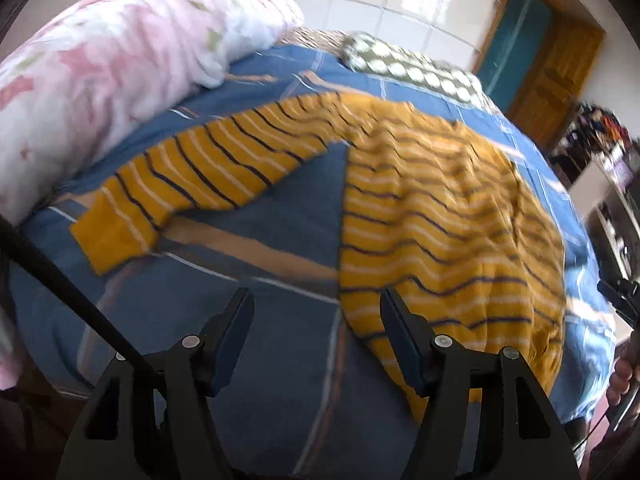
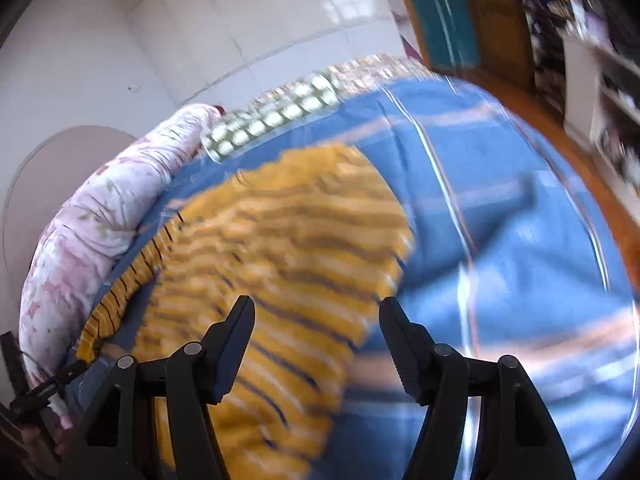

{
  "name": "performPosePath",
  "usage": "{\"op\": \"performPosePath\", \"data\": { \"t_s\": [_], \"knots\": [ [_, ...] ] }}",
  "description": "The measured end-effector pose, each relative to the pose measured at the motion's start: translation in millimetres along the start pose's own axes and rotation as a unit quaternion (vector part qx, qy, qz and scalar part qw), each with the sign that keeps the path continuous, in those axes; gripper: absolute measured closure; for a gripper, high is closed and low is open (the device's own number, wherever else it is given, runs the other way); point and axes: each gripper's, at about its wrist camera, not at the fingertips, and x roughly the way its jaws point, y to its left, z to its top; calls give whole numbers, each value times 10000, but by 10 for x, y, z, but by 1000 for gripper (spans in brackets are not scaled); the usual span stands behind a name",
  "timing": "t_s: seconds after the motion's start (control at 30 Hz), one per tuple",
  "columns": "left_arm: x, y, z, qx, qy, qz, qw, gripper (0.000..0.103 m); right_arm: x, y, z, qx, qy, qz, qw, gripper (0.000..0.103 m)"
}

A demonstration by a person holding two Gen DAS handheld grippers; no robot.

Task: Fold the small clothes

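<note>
A mustard-yellow sweater (image 1: 448, 216) with dark and white stripes lies on a blue bedsheet (image 1: 256, 320). Its body is bunched into a wide heap, and one sleeve (image 1: 192, 176) stretches out to the left, ending in a plain yellow cuff. My left gripper (image 1: 316, 300) is open and empty, just above the sheet at the sweater's lower left edge. My right gripper (image 2: 316, 304) is open and empty, above the sweater's (image 2: 280, 264) lower right edge. The right wrist view is blurred by motion.
A pink floral quilt (image 1: 100, 80) is rolled along the left side of the bed. A green and white checked pillow (image 1: 412, 66) lies at the far end. A wooden door (image 1: 552, 64) and cluttered shelves (image 1: 600, 140) stand to the right.
</note>
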Motion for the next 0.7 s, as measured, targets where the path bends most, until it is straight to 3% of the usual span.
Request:
{"op": "performPosePath", "data": {
  "t_s": [0.2, 0.43, 0.7],
  "knots": [
    [203, -133, -83, -2, 468, -319, 9984, 39, 62, 60, -507, -172, -1, 366, 9992, 34],
    [588, -172, -120, -561, 1022, -974, 9884, 39, 120, 638, -816, -1428, 98, 539, 9882, 35],
    [602, -333, -149, -404, 900, -959, 9905, 39, 338, 1010, -917, -2153, 226, 414, 9754, 35]
  ]
}}
